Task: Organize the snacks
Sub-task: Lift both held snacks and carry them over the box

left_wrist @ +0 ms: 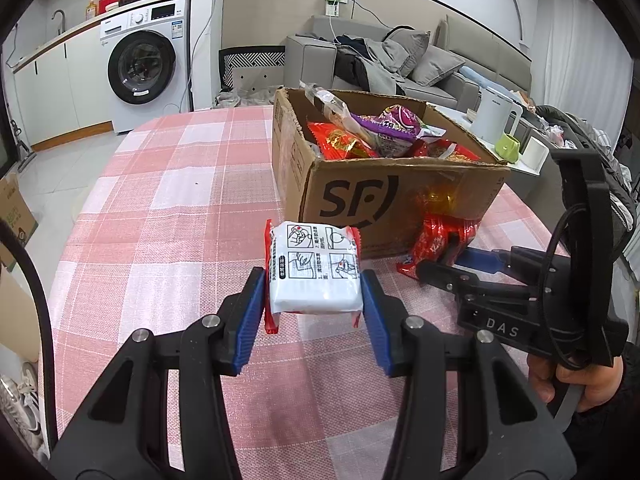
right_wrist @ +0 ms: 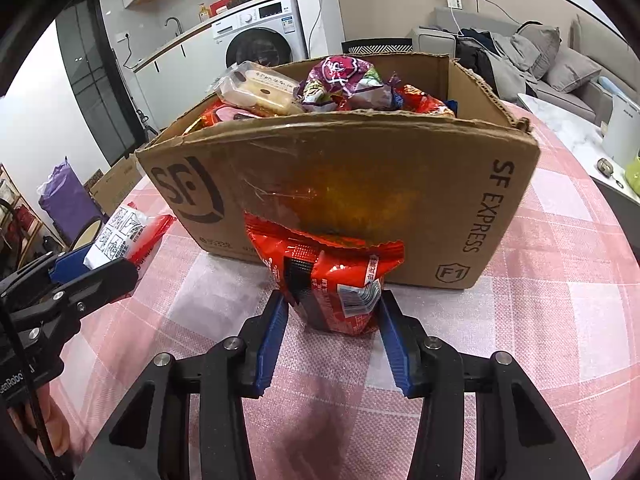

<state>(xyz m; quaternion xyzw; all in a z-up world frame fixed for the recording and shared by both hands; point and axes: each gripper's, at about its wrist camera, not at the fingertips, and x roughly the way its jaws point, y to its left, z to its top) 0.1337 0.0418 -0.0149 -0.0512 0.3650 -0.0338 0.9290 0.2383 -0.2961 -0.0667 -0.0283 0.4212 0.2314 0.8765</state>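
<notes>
While the SF Express carton [right_wrist: 340,184] is already heaped with snack packets, two are left outside it. The white-faced packet [left_wrist: 314,276] is clamped in the left gripper [left_wrist: 314,300] above the checked tablecloth [left_wrist: 160,208]; the red packet [right_wrist: 334,284] is clamped in the right gripper [right_wrist: 334,320], against the carton's front wall. Loading is judged nearly complete.

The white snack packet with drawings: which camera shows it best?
The left wrist view: the white snack packet sits centred between the left gripper pads, printed face up. The right wrist view shows it only small at the left edge, partly hidden.
</notes>
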